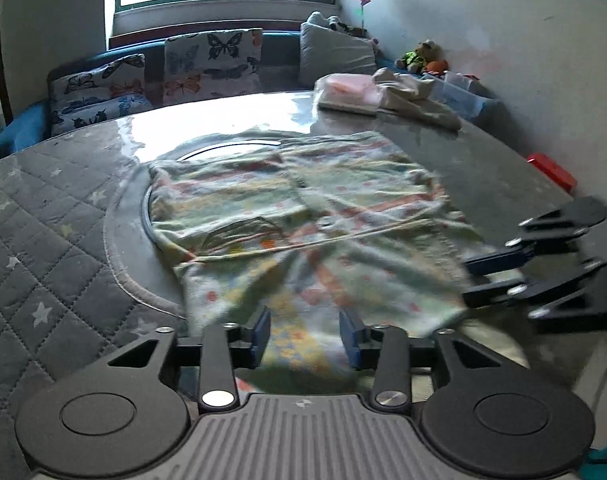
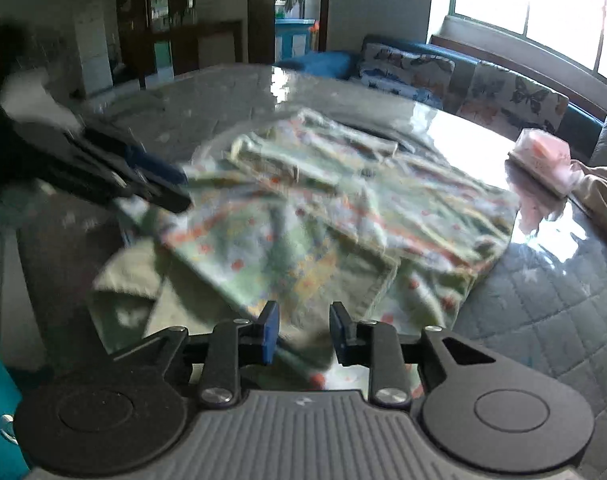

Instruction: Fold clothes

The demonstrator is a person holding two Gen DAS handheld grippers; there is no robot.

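Big round glass-topped table (image 1: pixel 483 168) over a grey quilted star-print cloth, sofa with butterfly-print cushions (image 1: pixel 211 64) behind at 12 o'clock under the window. Mid-table lies the pale green floral-print cotton garment (image 1: pixel 303 216), spread wide but rumpled, one layer turned over itself near the middle, near hem reaching the table edge at 6 o'clock. Looks like an early fold at best; squaring up, remaining folds and stacking are left, I'd judge. At 1 o'clock on the table: flat pink packet (image 1: pixel 343 90) and crumpled beige cloth (image 1: pixel 415 94), touching, well apart from the garment. Small red box (image 1: pixel 551 170) at 3 o'clock by the wall. Left gripper (image 1: pixel 305 334): blue-padded jaws apart, over the near hem, gripping nothing. Right gripper (image 2: pixel 303 334): jaws apart too, at the garment's right-hand edge, fabric between but not pinched as far as the blur lets me tell.
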